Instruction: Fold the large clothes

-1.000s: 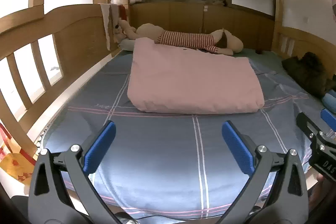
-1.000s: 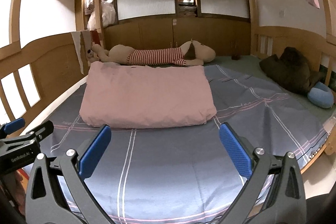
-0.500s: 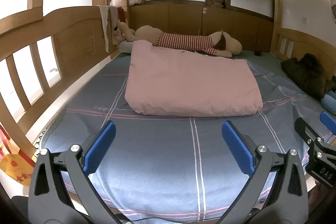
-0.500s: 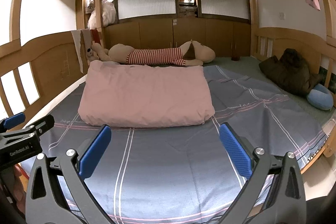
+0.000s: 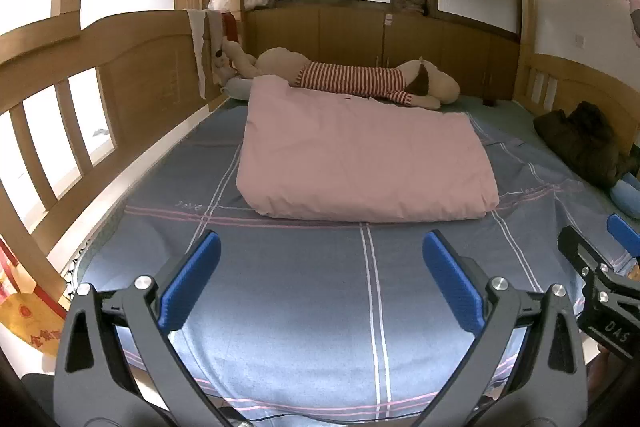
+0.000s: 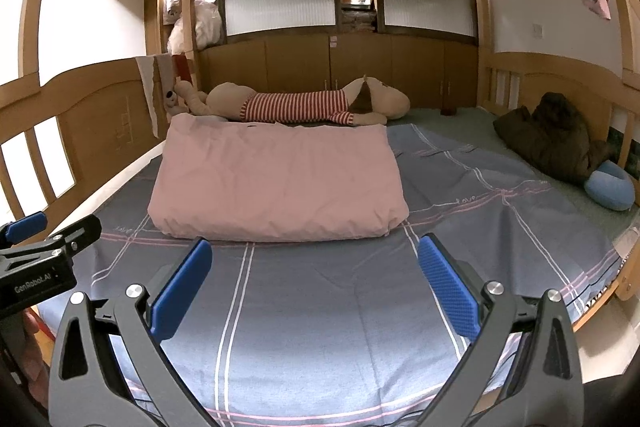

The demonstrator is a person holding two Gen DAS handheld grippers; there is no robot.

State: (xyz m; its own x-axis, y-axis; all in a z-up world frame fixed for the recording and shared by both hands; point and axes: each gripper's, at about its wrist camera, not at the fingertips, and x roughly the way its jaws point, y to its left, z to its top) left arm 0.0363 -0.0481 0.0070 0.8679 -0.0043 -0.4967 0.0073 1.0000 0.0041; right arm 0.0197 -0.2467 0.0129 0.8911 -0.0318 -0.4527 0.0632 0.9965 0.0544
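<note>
Two grippers spread wide, holding nothing.

Left wrist view: left gripper (image 5: 320,279) hovers over blue checked sheet (image 5: 304,291); pink folded quilt (image 5: 360,163) lies mid-bed, well apart, near edge facing gripper, likely for reach.

Right wrist view: right gripper (image 6: 314,287) likewise gaping, quilt (image 6: 276,179) ahead-left; dark jacket (image 6: 556,135) heaped by right rail.

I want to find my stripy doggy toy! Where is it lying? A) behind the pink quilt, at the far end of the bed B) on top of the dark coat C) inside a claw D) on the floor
A: the plush dog in its striped shirt lies across the far end of the bed, just behind the folded pink quilt, with both claws open and empty.
</note>
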